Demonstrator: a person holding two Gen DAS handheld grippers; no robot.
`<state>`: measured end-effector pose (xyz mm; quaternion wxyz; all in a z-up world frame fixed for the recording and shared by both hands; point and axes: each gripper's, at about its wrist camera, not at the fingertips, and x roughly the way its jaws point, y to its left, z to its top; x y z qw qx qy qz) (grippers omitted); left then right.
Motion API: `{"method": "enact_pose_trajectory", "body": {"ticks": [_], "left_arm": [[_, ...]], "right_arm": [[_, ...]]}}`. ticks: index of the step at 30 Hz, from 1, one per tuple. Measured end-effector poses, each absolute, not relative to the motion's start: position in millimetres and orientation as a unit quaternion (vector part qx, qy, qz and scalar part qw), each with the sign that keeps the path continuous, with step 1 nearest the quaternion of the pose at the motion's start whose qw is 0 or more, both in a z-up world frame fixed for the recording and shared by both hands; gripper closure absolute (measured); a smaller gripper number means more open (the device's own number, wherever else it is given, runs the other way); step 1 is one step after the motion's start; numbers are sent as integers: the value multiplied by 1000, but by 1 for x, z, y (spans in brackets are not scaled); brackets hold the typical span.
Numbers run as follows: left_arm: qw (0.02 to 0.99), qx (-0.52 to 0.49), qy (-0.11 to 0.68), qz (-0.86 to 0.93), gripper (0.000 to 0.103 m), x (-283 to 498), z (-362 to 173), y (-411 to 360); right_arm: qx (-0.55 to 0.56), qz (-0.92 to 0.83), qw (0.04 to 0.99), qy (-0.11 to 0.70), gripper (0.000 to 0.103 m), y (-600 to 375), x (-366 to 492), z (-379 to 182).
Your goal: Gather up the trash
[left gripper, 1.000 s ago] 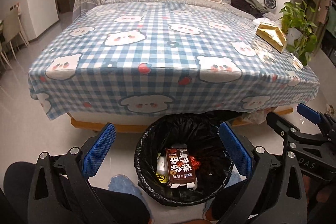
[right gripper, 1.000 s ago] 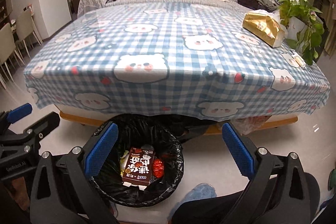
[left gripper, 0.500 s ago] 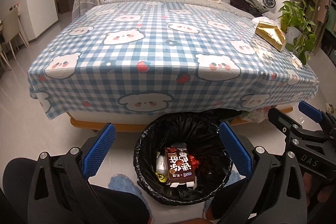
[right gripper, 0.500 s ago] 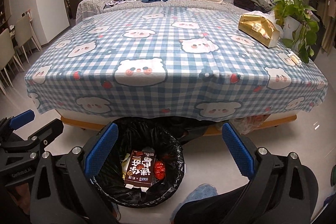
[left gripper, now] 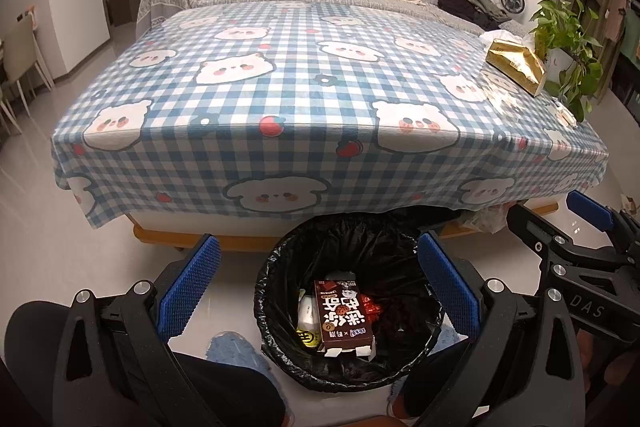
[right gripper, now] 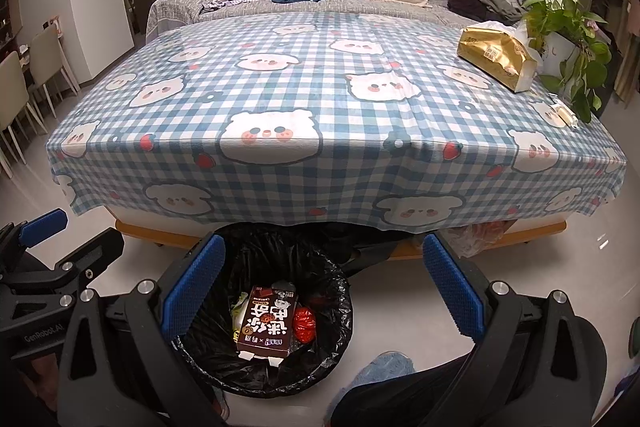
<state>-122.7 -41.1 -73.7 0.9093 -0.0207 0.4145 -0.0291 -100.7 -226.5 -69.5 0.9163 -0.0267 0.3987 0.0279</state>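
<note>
Trash (left gripper: 344, 319), a brown snack box among wrappers, is seen lying inside the black-lined bin (left gripper: 280, 267) set on the floor at the near edge of the worktop (left gripper: 280, 87), presumably so items can be dropped straight in. Left gripper (left gripper: 320, 287) and right gripper (right gripper: 324, 287) are held above it, fingers spread wide and empty.
</note>
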Motion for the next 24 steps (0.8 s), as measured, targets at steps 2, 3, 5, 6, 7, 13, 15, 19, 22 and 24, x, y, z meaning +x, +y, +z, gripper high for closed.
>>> {"method": "enact_pose_trajectory", "body": {"ticks": [2,3,5,6,7,13,15,19,22,24], "left_arm": [[910,-21,414,-26,6,-122,-73,-41],[909,-25,415,-31,6,-122,-73,-40],[909,-30,414,-35,6,-122,-73,-40],[909,-34,413,-38,6,-122,-72,-39],[909,-34,413,-38,6,-122,-72,-40],[909,-29,414,-35,6,-121,-73,-42],[910,-29,413,-31,6,-121,-73,-41],[909,-27,416,-27,6,-119,-73,-41],[909,-25,416,-28,6,-117,-73,-42],[909,-25,416,-26,6,-117,-73,-42]], "right_arm": [[-26,28,916,399,8,-227,-101,-70],[-26,28,916,398,8,-227,-101,-70],[-26,28,916,399,8,-227,-101,-70],[-27,28,916,399,8,-227,-101,-69],[-27,28,916,399,8,-226,-100,-70],[-25,30,916,399,8,-226,-100,-70],[-25,29,916,399,8,-226,-100,-70],[-26,29,916,400,8,-226,-99,-71],[-26,30,916,400,8,-226,-99,-71],[-26,30,915,401,8,-225,-98,-72]]}}
